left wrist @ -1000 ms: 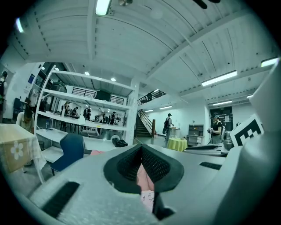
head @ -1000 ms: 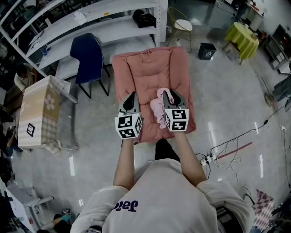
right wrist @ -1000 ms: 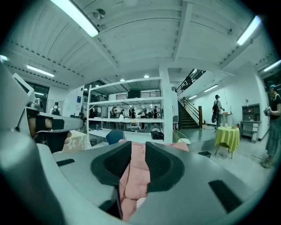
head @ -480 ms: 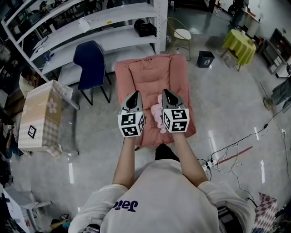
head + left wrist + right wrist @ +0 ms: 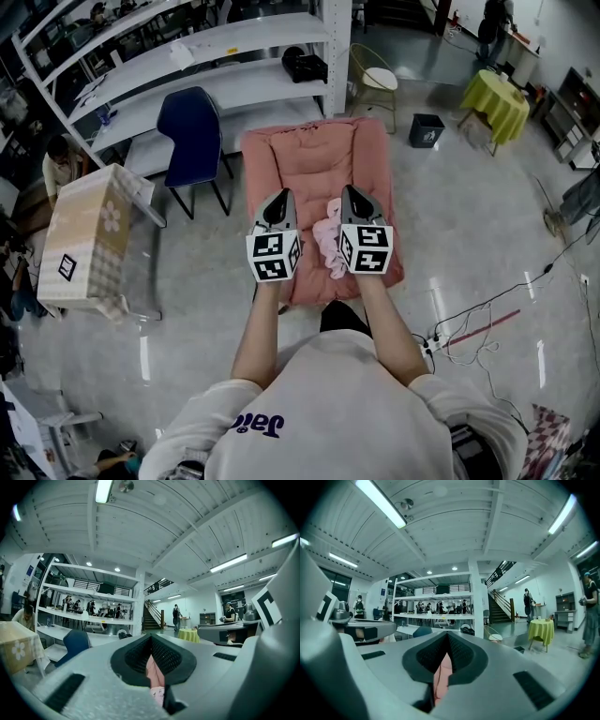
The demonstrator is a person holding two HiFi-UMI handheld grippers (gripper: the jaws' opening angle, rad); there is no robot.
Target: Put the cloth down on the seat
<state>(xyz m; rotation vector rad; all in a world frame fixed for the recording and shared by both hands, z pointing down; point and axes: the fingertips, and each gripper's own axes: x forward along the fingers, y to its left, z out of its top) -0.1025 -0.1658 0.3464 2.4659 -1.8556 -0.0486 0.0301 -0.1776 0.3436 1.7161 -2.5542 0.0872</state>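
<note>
A salmon-pink cushioned seat (image 5: 309, 159) stands on the floor in front of the person. On its near part lies a crumpled light pink cloth (image 5: 328, 239), between the two grippers. My left gripper (image 5: 280, 199) hovers over the seat to the left of the cloth, jaws together. My right gripper (image 5: 350, 193) is beside the cloth's right edge, its jaws shut with nothing seen gripped. In the left gripper view a strip of seat (image 5: 153, 670) and a bit of patterned cloth (image 5: 157, 694) show through the slit below the jaws. The right gripper view shows only seat (image 5: 442, 677) there.
A dark blue chair (image 5: 192, 127) stands left of the seat, a table under a checked cover (image 5: 89, 234) further left. White shelving (image 5: 234, 56) runs behind. A gold-framed chair (image 5: 380, 75), a black bin (image 5: 427, 129) and floor cables (image 5: 469, 323) are to the right.
A second ago the cloth reached up to the right gripper's tip; now it lies lower on the seat between the grippers. Both grippers stay almost where they were.
</note>
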